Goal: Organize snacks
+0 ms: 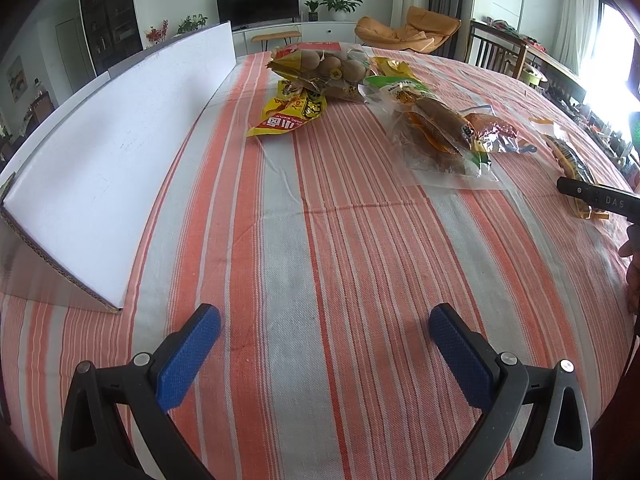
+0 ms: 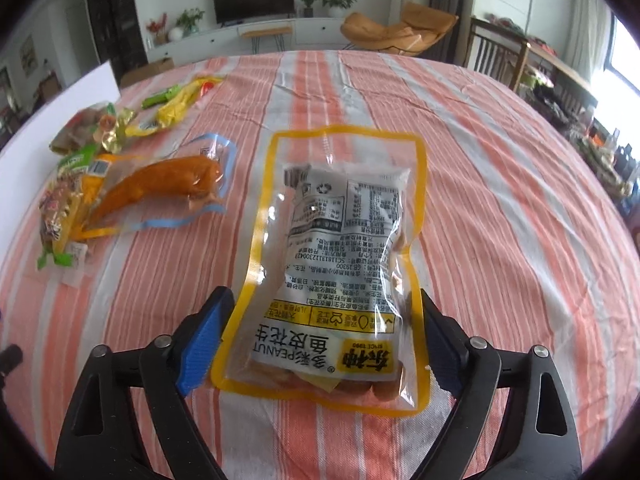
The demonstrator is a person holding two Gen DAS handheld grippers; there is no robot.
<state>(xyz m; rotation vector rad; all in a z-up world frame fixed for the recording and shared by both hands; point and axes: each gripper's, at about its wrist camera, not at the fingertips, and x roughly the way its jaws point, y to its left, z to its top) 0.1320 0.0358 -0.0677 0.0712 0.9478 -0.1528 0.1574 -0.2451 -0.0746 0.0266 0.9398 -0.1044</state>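
While the peanut pouch (image 2: 334, 264) lies flat between spread jaws, the step in hand is a pick or a release; which, I cannot tell.

Right gripper (image 2: 320, 344): released, blue pads (image 2: 202, 350) flanking the pouch's near end, seemingly not pressing. Left gripper (image 1: 326, 356): spread wide, empty, over bare striped tablecloth (image 1: 320, 240). Other snack packets (image 2: 132, 184) cluster at 10 o'clock from the pouch; white cardboard box (image 1: 112, 168) at 10 o'clock in the left view. Likely next: close squarely on the slippery film, carry toward the box.
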